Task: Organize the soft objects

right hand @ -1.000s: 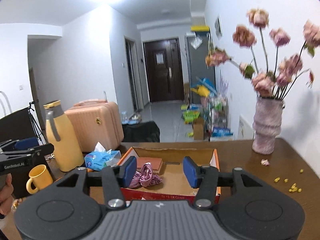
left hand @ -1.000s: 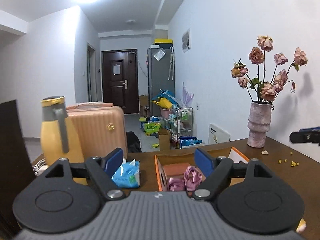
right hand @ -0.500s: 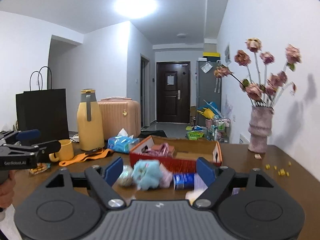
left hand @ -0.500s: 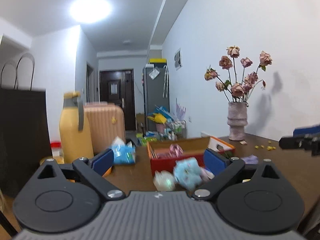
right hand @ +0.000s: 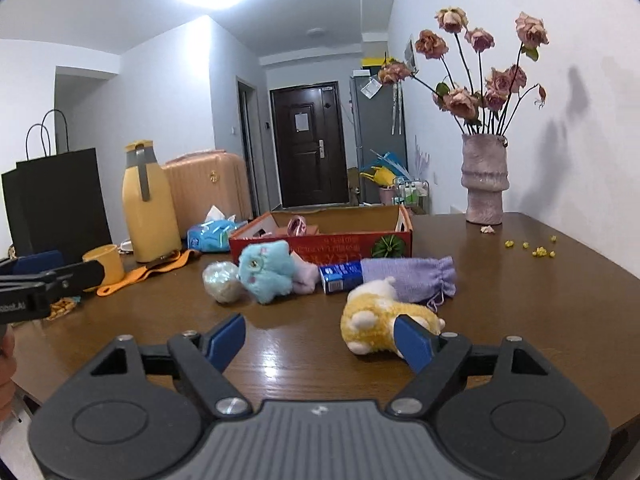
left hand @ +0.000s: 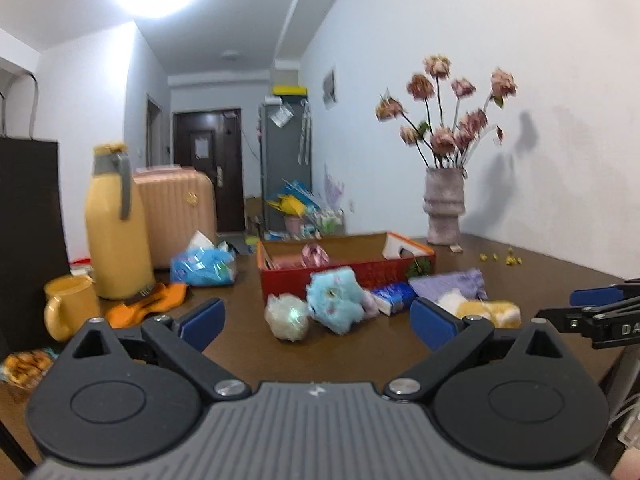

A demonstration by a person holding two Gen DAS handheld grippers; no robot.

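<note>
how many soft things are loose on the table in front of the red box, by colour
blue: 1, plush toy
yellow: 1, plush toy
purple: 1, drawstring pouch
pink: 1, soft piece beside the blue plush
white: 1, fluffy ball
total: 5

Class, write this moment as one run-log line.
left gripper: open, empty | right gripper: open, empty, yellow plush beside it | blue plush: on table | red box: behind

L gripper (left hand: 316,322) & R gripper (right hand: 320,336) both low, pointing slightly down, jaws wide apart, just opened, nothing held
</note>
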